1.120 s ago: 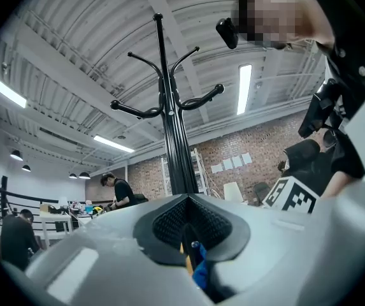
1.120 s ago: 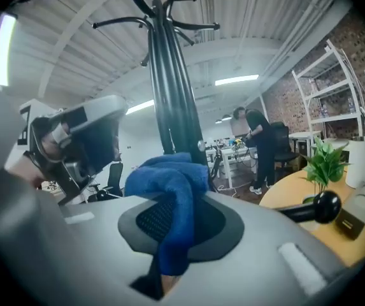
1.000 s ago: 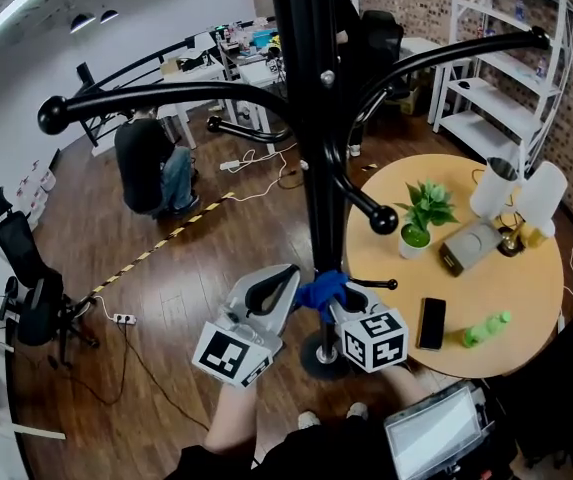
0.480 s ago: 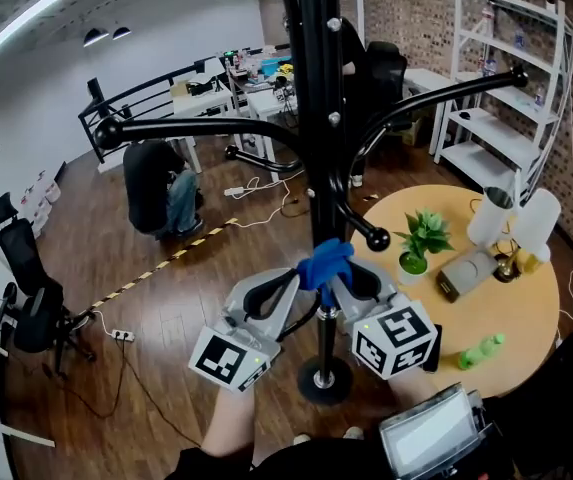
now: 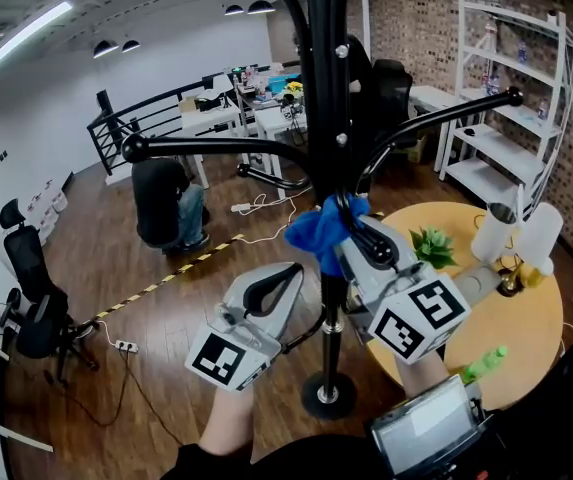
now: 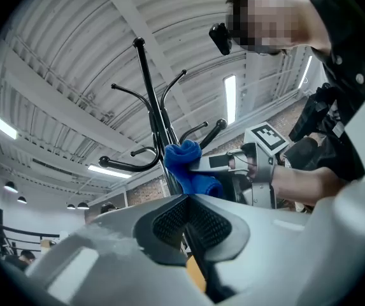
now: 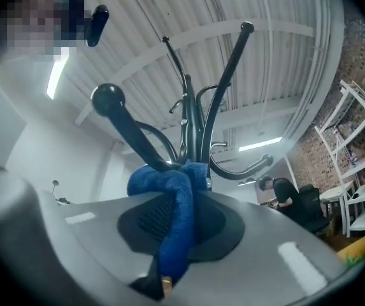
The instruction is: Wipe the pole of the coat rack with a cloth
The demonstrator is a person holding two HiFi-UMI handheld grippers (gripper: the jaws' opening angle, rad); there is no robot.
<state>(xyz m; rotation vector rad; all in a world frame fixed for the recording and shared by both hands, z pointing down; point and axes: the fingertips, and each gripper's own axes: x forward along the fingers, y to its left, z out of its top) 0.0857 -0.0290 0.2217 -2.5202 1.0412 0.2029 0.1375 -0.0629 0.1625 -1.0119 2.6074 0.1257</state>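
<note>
Right claw (image 5: 344,226) pinches bunched fuzzy cloth (image 5: 319,231).

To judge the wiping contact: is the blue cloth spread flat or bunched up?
Bunched up: the soft blue cloth is a crumpled wad pinched by the right gripper, against the black metal pole.

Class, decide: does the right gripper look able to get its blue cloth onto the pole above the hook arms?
Probably not in one straight stroke: the right gripper, shut on the blue cloth, sits on the pole just under the hook arms, which bar the way up.
</note>
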